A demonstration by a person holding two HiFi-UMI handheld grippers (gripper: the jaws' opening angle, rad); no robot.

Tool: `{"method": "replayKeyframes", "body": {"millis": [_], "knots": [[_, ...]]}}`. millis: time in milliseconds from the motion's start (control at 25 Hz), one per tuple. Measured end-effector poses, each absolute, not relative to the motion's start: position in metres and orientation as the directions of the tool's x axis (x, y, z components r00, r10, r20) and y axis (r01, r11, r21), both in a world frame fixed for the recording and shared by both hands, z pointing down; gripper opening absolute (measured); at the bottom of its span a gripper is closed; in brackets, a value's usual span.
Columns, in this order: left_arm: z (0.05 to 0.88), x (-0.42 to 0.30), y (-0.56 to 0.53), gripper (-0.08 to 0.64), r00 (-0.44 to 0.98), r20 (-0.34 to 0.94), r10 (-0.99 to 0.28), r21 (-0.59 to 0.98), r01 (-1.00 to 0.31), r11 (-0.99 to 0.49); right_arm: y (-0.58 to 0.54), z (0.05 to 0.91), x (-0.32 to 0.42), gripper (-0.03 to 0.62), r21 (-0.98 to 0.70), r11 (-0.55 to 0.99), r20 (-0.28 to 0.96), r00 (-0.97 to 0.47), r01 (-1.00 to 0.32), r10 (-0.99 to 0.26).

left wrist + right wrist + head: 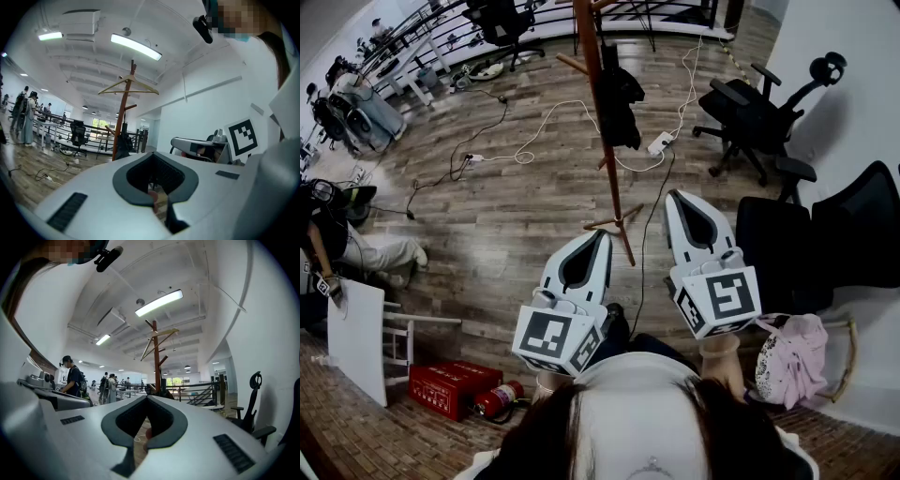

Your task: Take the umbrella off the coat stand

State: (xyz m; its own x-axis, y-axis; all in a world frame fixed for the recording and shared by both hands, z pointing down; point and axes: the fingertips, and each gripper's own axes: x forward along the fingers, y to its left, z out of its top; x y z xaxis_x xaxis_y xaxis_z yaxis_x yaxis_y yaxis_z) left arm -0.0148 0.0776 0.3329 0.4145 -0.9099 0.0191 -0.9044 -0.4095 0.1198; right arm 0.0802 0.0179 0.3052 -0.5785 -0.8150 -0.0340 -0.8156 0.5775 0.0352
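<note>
A wooden coat stand (596, 103) rises from the wood floor ahead of me. On its right side, partway up, hangs a dark bundle, apparently the folded umbrella (620, 108). My left gripper (601, 235) and right gripper (674, 196) are held level side by side, short of the stand's feet, both shut and empty. In the left gripper view the stand (123, 122) is ahead with the dark bundle (123, 143) low on it. In the right gripper view the stand (156, 357) carries a wooden hanger (162, 335) at its top.
Black office chairs stand at the right (753, 114) and close by (834, 234), with a pink bag (792, 358) beside me. Cables and a power strip (661, 142) lie round the stand's base. A red box (450, 385), an extinguisher (499, 398) and a white board (358, 339) are at the left.
</note>
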Motion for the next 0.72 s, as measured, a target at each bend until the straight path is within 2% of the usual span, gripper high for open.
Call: {"method": "replayKeyframes", "body": {"millis": [280,720], "knots": [[0.330,-0.030,0.055,0.009,0.413,0.015,-0.911,0.116,-0.905,-0.408,0.002,0.306,0.073,0.037,-0.031,0.567,-0.046,-0.566,-0.823,-0.823],[0.328,-0.055,0.012,0.009,0.442,0.004,-0.897,0.106,-0.892,-0.439,-0.030,0.306,0.045,0.035,-0.025,0.556,-0.054,-0.555,-0.831,-0.830]]}}
